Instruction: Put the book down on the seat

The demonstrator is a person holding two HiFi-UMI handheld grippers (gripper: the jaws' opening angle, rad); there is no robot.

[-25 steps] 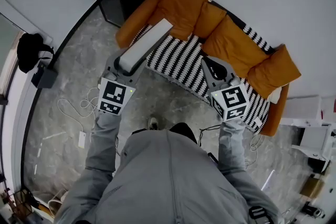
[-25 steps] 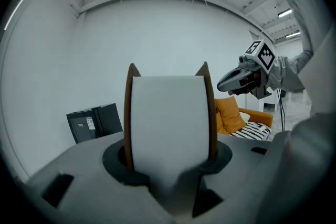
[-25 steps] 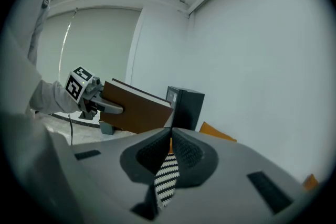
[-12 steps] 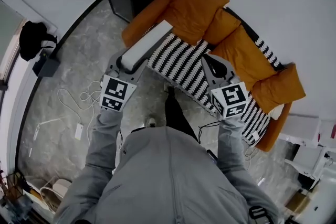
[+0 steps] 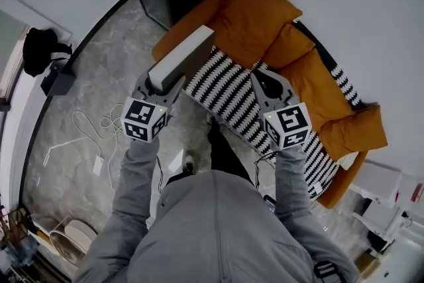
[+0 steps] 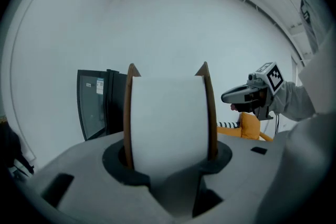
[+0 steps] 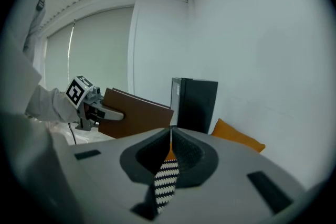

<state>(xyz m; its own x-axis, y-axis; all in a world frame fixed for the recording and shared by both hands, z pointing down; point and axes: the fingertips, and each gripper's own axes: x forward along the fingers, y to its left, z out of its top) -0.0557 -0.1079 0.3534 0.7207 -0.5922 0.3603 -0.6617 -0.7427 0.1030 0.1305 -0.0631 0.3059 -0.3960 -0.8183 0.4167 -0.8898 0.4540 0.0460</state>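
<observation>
Left gripper (image 5: 165, 81) pinches thick hardback book (image 5: 183, 55) across covers, at one end; stiff, probably heavy. Right gripper (image 5: 264, 81) pressed together, empty.

"What does your left gripper (image 6: 168, 153) have?"

"Your jaws are clamped on the book (image 6: 168, 118). Its white page block faces you, with a brown cover on each side."

"And past it?"

"A dark cabinet (image 6: 97, 105) stands left of the book against the white wall (image 6: 173, 29). On the right is your right gripper (image 6: 227, 97) with its marker cube (image 6: 273, 76), and an orange cushion (image 6: 251, 124) just below."
</observation>
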